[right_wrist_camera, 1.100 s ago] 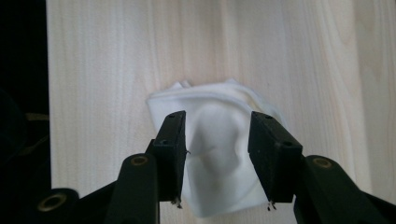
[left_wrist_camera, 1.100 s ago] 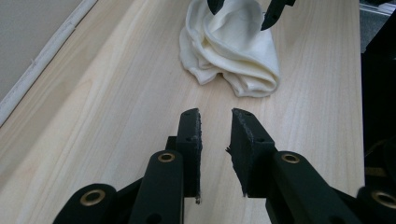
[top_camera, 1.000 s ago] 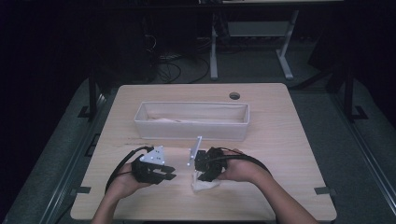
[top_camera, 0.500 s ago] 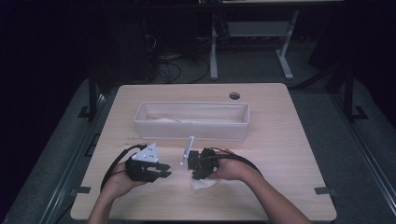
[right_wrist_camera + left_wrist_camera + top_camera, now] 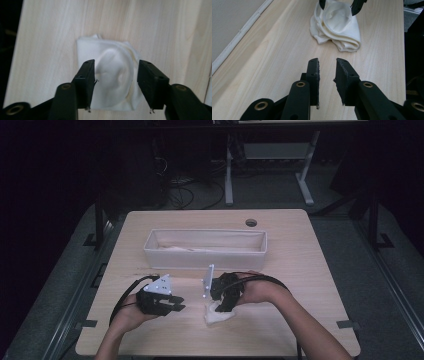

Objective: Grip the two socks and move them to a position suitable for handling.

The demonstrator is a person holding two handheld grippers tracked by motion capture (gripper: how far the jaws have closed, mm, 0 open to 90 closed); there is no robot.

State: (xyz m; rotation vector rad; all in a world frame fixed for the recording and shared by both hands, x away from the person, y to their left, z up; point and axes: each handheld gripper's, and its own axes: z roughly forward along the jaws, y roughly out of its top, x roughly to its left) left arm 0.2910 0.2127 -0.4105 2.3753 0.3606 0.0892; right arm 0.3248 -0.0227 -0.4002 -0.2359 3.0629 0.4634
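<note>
Right gripper over folded cloth on counter, jaws just opened.

High view: cloth near front edge, before white bin; left gripper beside it, apart. Left gripper view: jaws narrowly parted, empty, aimed at cloth. Right gripper view: jaws straddled cloth, spread, not pressing.

Wooden table bears tray, cloth
</note>
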